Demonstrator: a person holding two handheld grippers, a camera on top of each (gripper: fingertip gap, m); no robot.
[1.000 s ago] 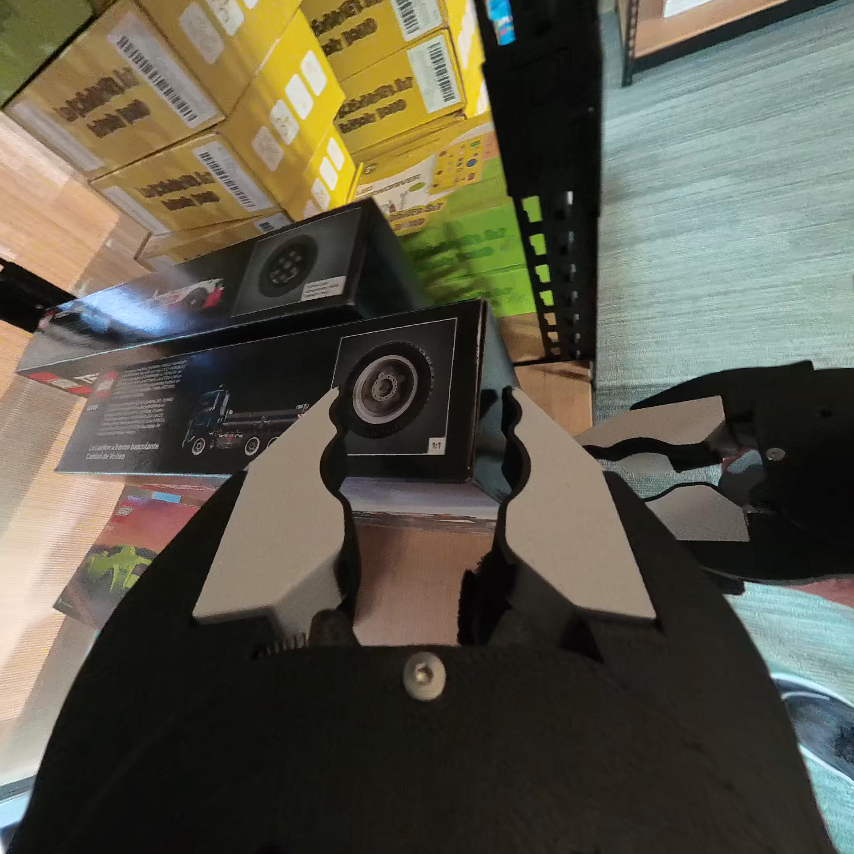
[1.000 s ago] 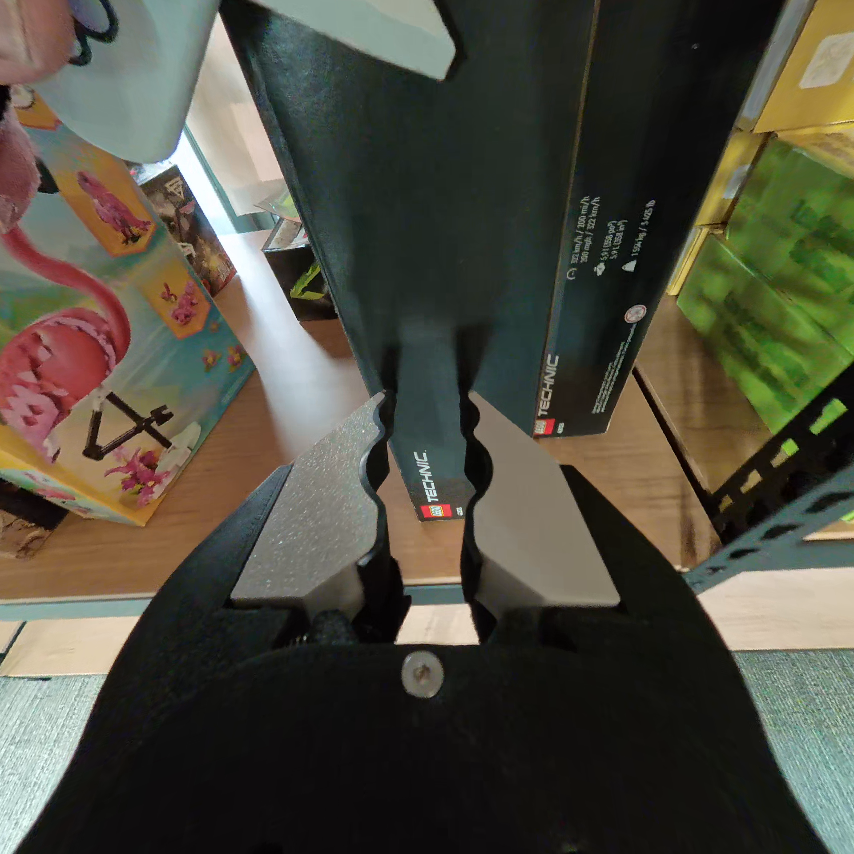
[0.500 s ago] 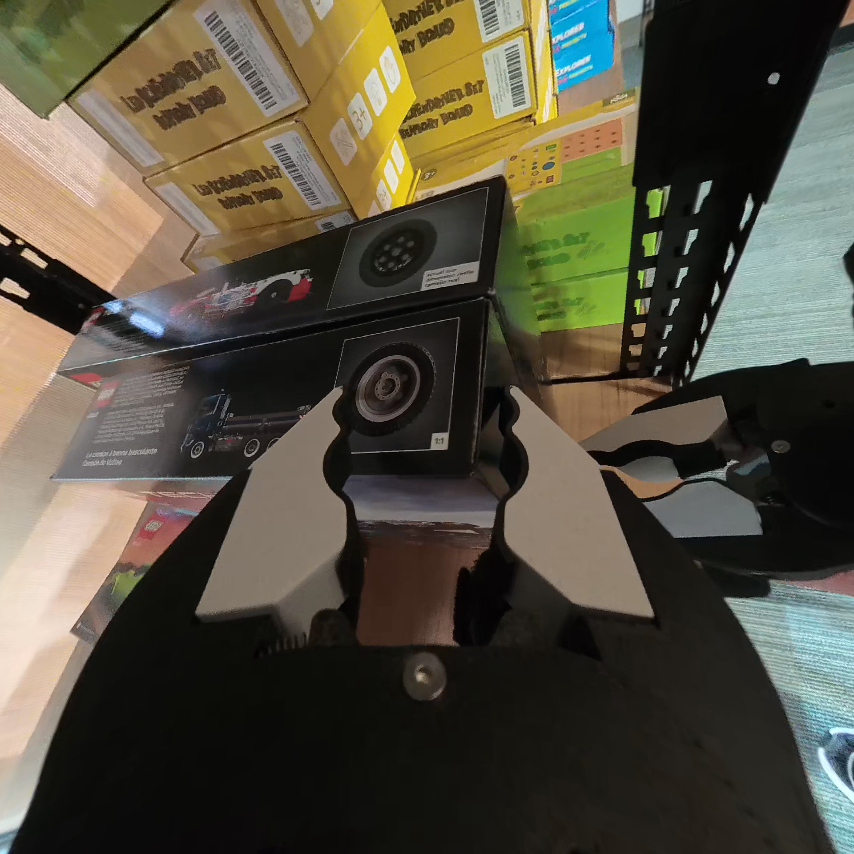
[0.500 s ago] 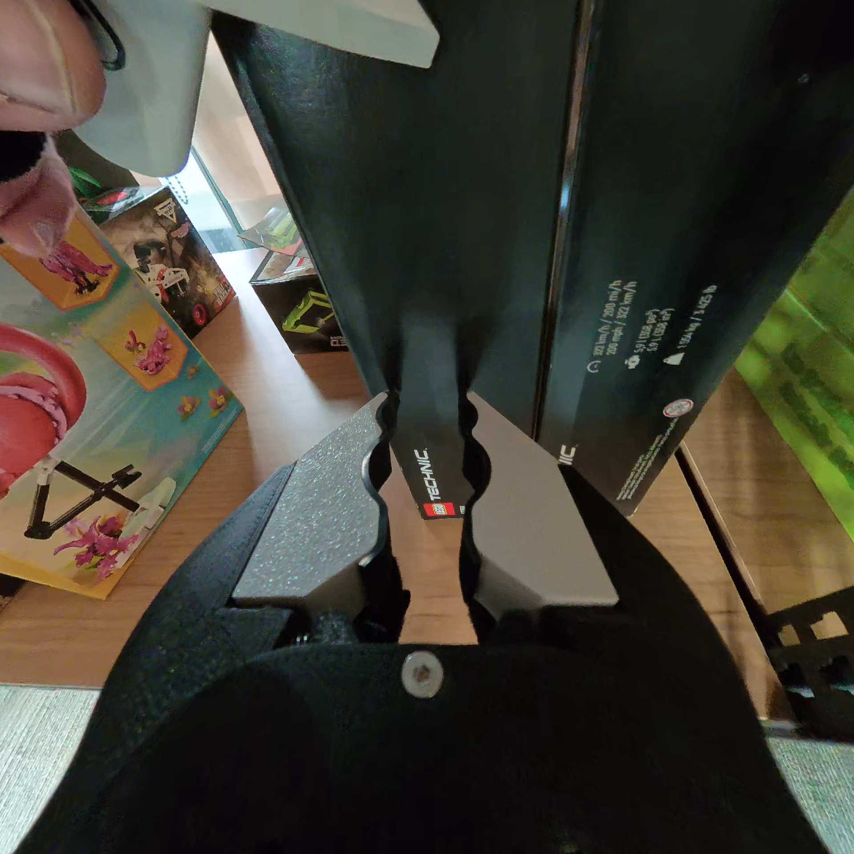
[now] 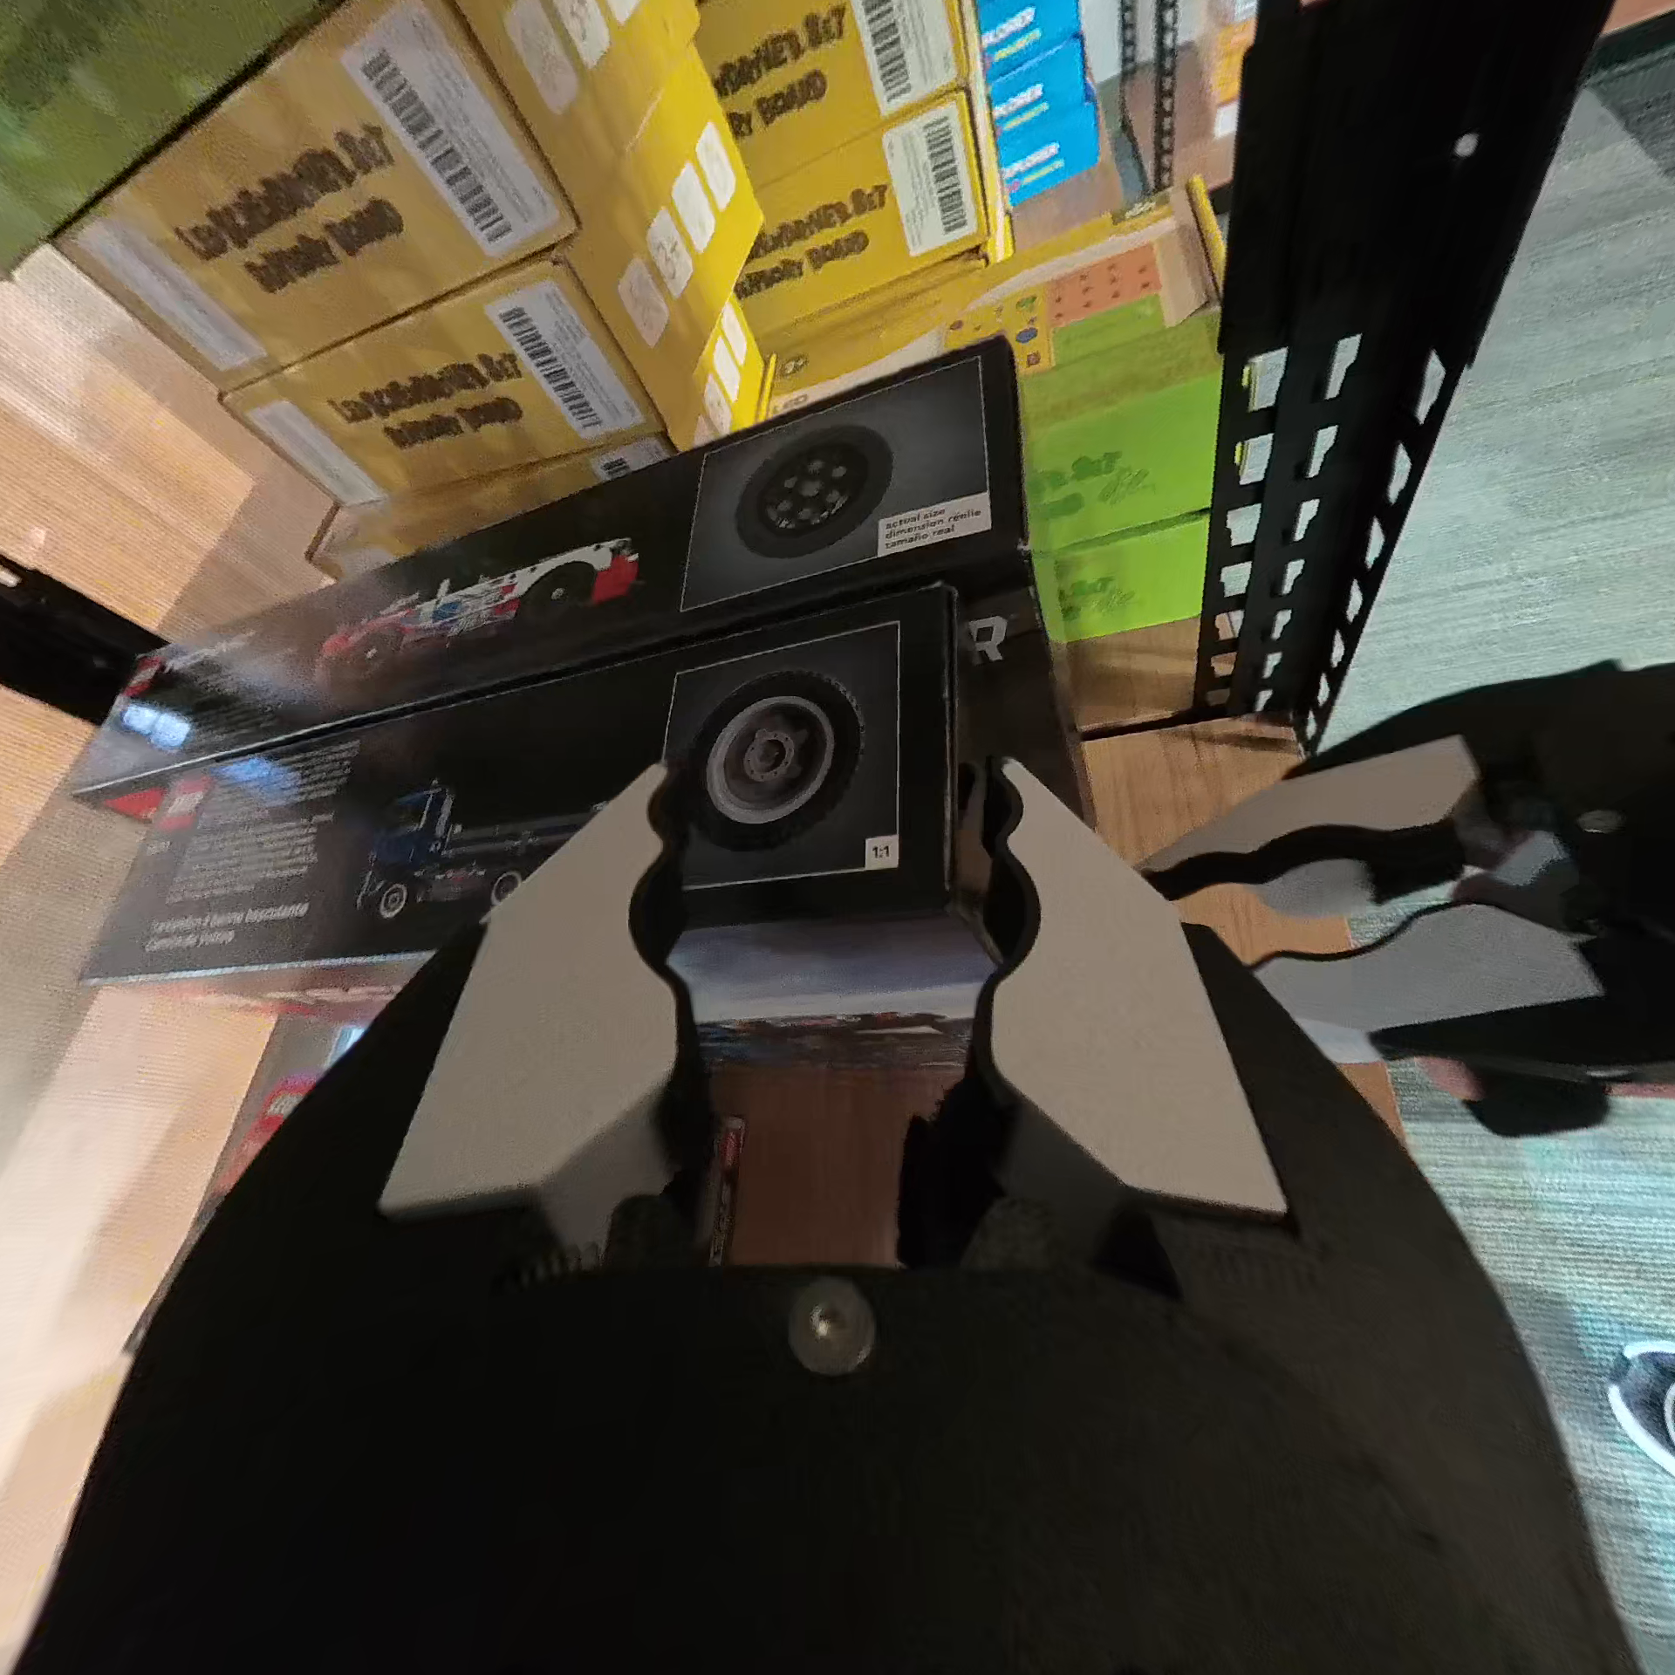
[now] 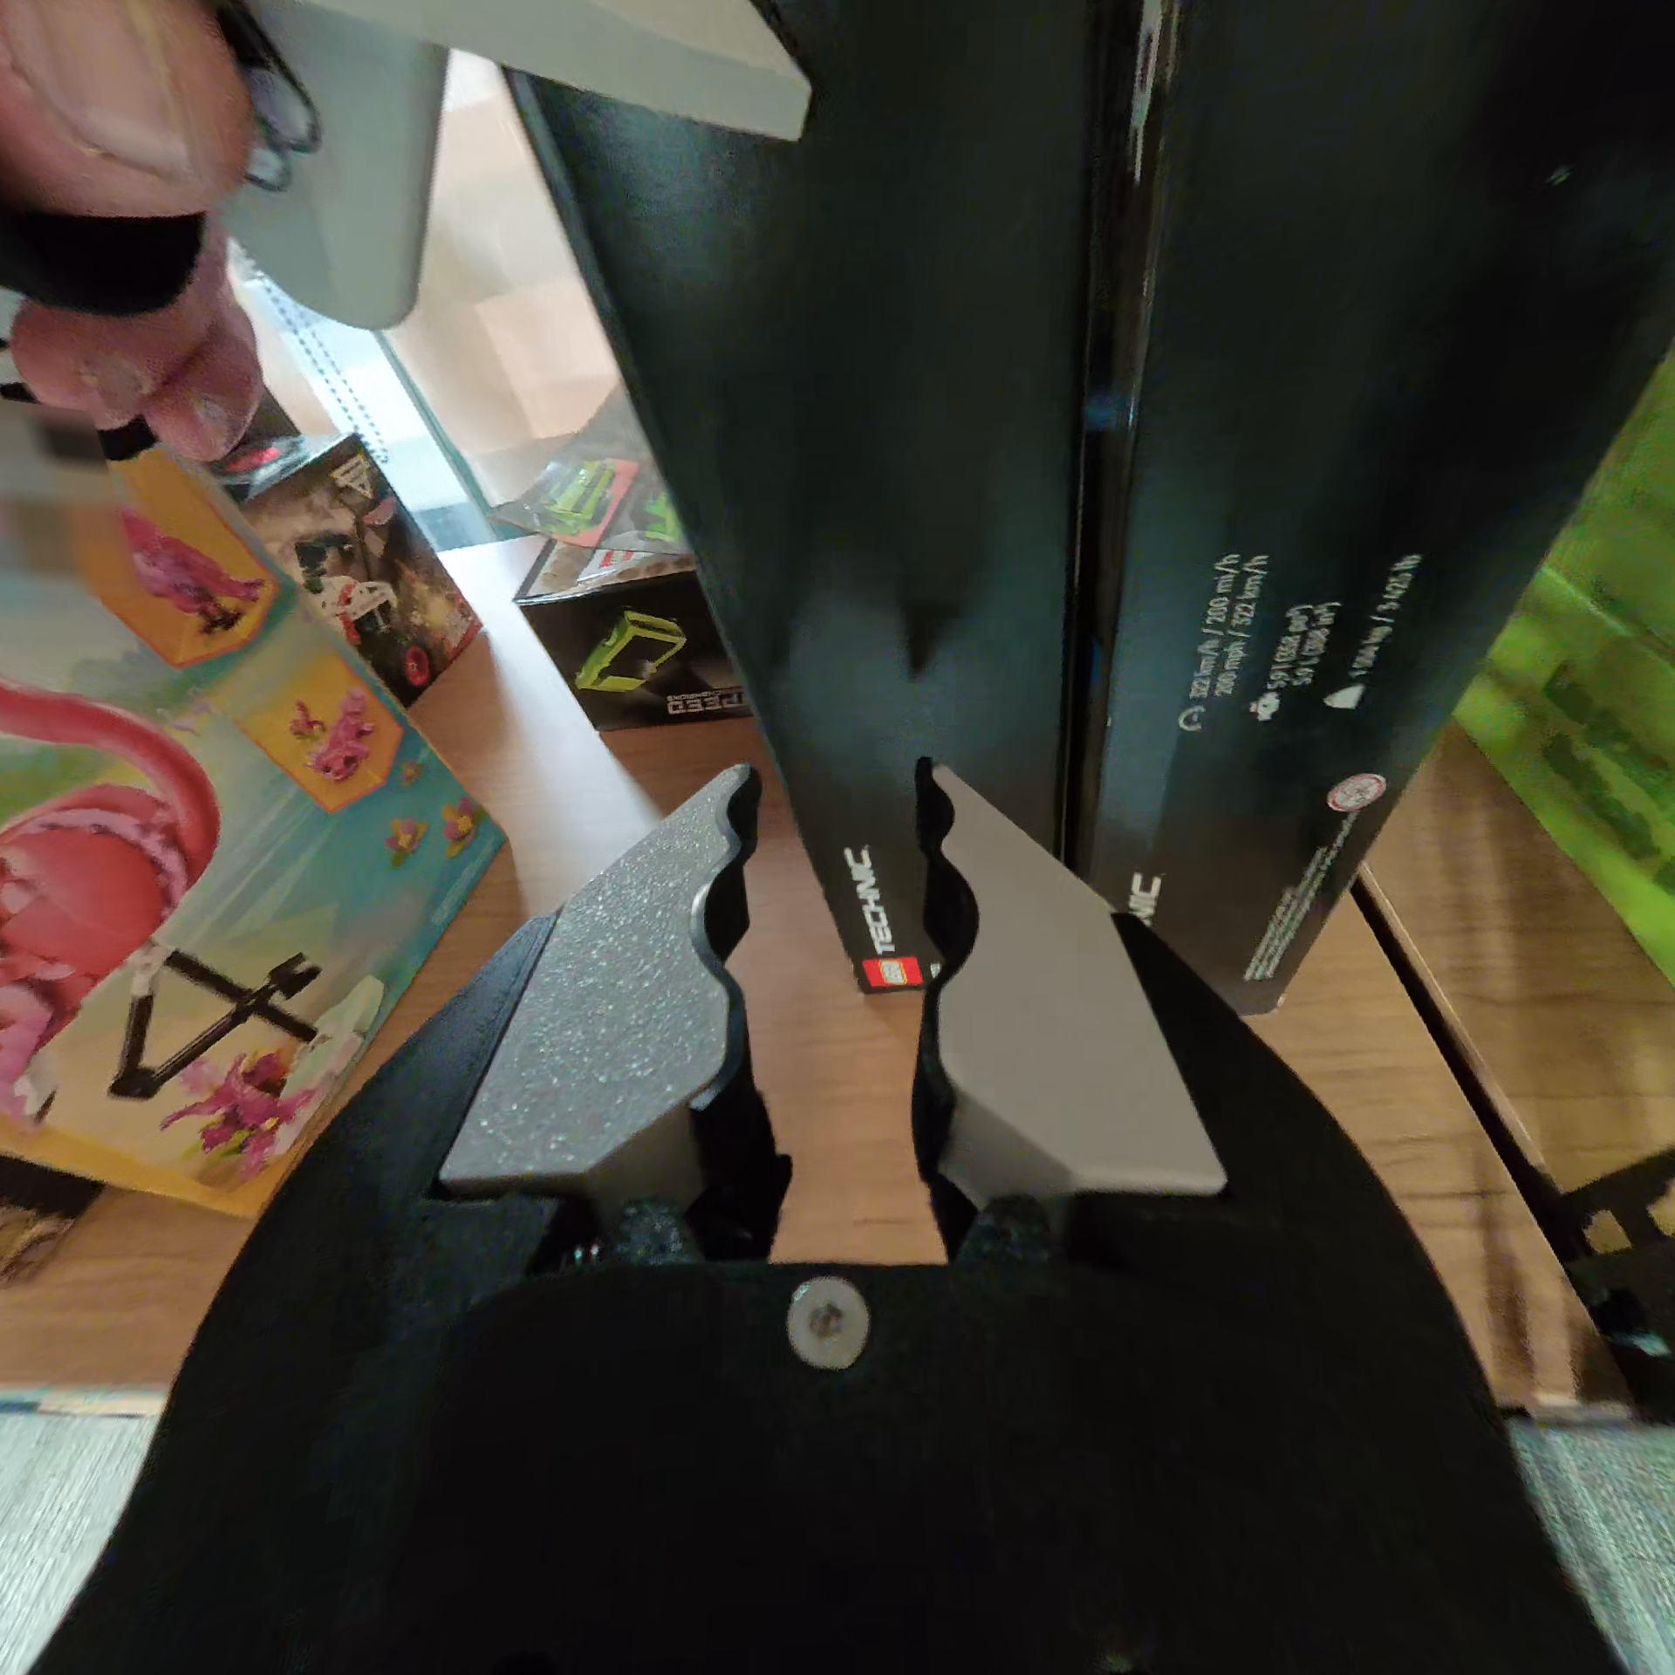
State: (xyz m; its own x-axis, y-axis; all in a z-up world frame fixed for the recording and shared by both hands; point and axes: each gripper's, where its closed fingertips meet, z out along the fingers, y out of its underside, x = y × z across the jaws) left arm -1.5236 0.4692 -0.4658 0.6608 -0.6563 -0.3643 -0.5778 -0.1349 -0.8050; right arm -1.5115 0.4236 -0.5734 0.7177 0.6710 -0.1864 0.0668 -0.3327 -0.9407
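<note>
– What has changed since a moment ago?

– My right gripper [image 6: 834, 779] has been widening. A second back it was pinching the thin edge of the black truck box [image 6: 888, 453]; now its left finger [image 6: 634, 952] is standing clear of the cardboard, with bare wood showing in the gap. Only its right finger [image 6: 1042, 979] is lying against the box, so that one is gripping nothing.

– And your left?

– My left gripper [image 5: 829, 779] is staying as it was, pinching the end of the same truck box across its thickness. The panel with the grey wheel picture is sitting right between my fingertips.

– Where is the box standing?

– It is leaning close against the black race car box [image 5: 508, 589]. Its corner with the red logo is hovering over the shelf board [image 6: 1314, 1224], near the front edge. I cannot tell whether it is touching the wood.

– What else is lying around you?

– Yellow cartons [image 5: 363, 227] and green boxes [image 5: 1124, 471] are stacked behind, by the black rack upright [image 5: 1314, 408]. Toward the shelf's left end a flamingo box [image 6: 227, 861] and a lime car box [image 6: 634, 662] are sitting.
</note>
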